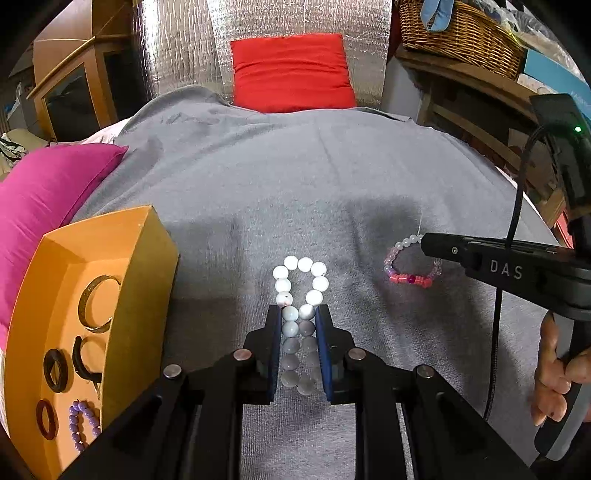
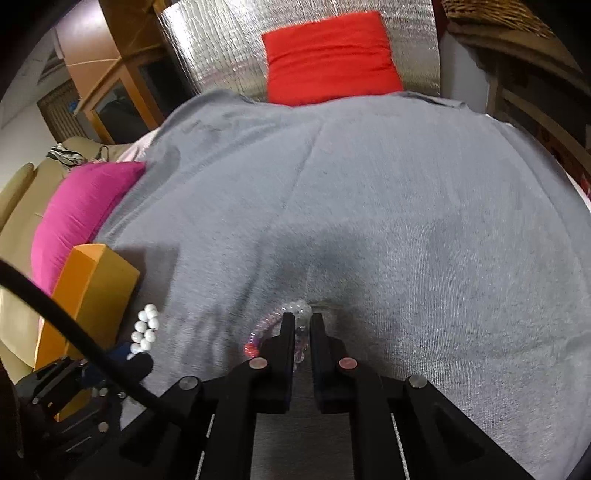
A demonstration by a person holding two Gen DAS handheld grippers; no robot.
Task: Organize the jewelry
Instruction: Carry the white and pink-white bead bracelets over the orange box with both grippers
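The left gripper [image 1: 298,314] stood nearly closed, its blue-padded fingers [image 1: 275,347] pressing both sides of a white bead bracelet [image 1: 301,291]. The bracelet was squeezed into a long narrow loop: the rear beads lay between the pads, the front beads projected beyond the fingertips over the grey cloth [image 1: 295,177]. Whether the bracelet was lifted clear of the cloth could not be determined.

Immediately to the left of that gripper sat an open orange box [image 1: 155,258]. It contained a gold bangle [image 1: 96,302], a dark clip-like item [image 1: 83,360], two dark rings [image 1: 55,370] and a purple bead bracelet [image 1: 83,424].

To the right, the right gripper [image 2: 303,321] stood almost fully closed over a pink and clear bead bracelet [image 1: 410,264]. From its own camera, clear beads [image 2: 300,345] were seen in the narrow slot between the fingers, with pink beads showing just to the left of the left finger; the picture was blurred there, but the pads appeared to be pinching the strand. From the left camera, the tip of this gripper covered the upper right part of the loop, which rested on the cloth. A person's hand [image 1: 557,373] held the handle at the right edge.

Further back, a magenta cushion [image 1: 48,192] lay at the left edge of the cloth and a red cushion [image 1: 291,74] against a silver foil backing [image 1: 177,44]. A wicker basket [image 1: 461,33] stood on wooden furniture at the far right.
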